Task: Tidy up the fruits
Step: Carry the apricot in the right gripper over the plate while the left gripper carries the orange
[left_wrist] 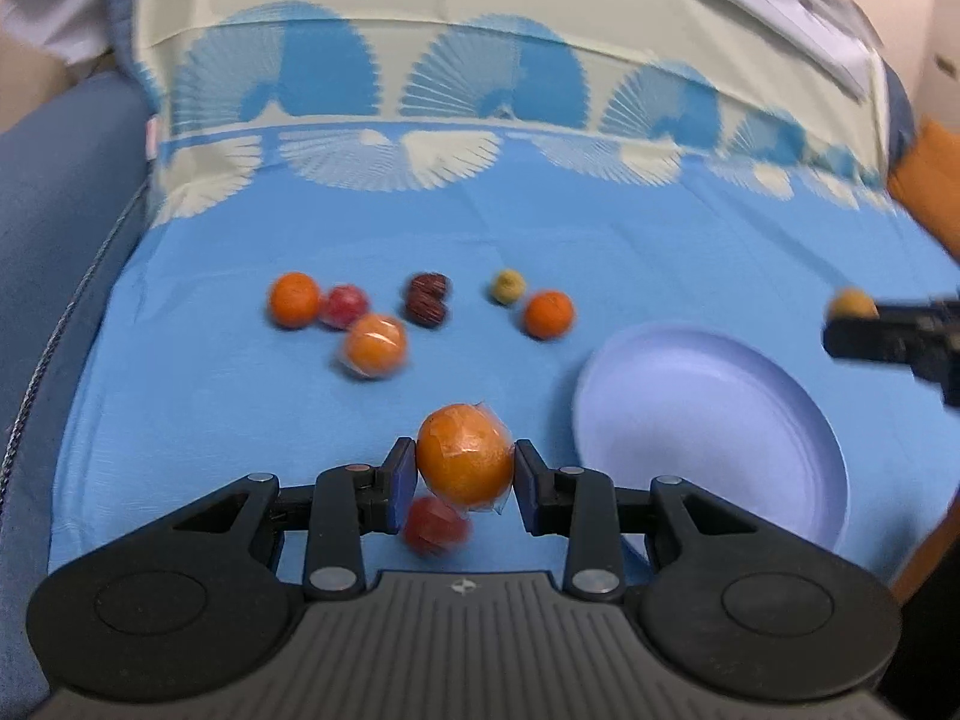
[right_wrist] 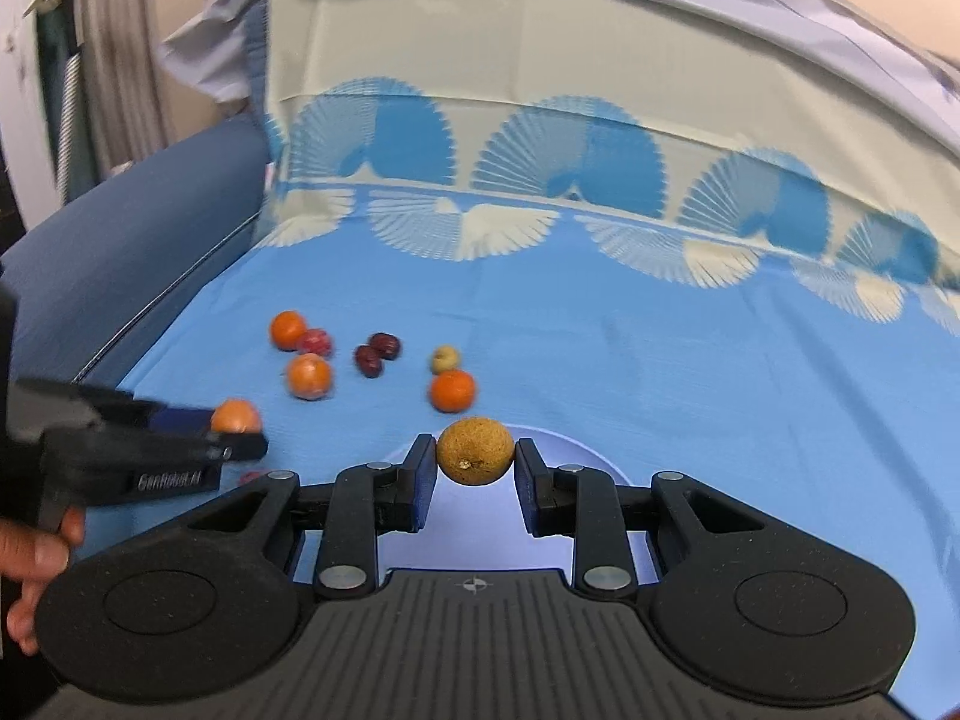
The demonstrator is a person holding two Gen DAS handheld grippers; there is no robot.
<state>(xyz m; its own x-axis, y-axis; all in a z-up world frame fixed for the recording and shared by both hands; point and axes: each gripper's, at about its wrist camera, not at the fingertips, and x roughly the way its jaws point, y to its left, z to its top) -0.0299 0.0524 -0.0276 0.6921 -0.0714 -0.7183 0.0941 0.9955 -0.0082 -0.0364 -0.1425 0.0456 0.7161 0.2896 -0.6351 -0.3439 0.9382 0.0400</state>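
Your left hand-held gripper (left_wrist: 465, 468) clamps a plastic-wrapped round orange (left_wrist: 465, 453); your right hand-held gripper (right_wrist: 475, 462) clamps a rough brownish-yellow ball-shaped fruit (right_wrist: 475, 450).

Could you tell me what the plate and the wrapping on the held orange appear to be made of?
Plate: probably plastic or foam, judging by its smooth, matte, pale lavender-white surface and moulded raised rim. Wrapping on the orange in the left gripper: thin clear plastic film, shown by glossy creases and loose corners.

We were in a home, prob. a living rm: a blue sofa (right_wrist: 120, 228) draped w/ a fan-print cloth (right_wrist: 540, 312), loose fruit on it, a curtain (right_wrist: 90, 60) hanging behind at left.
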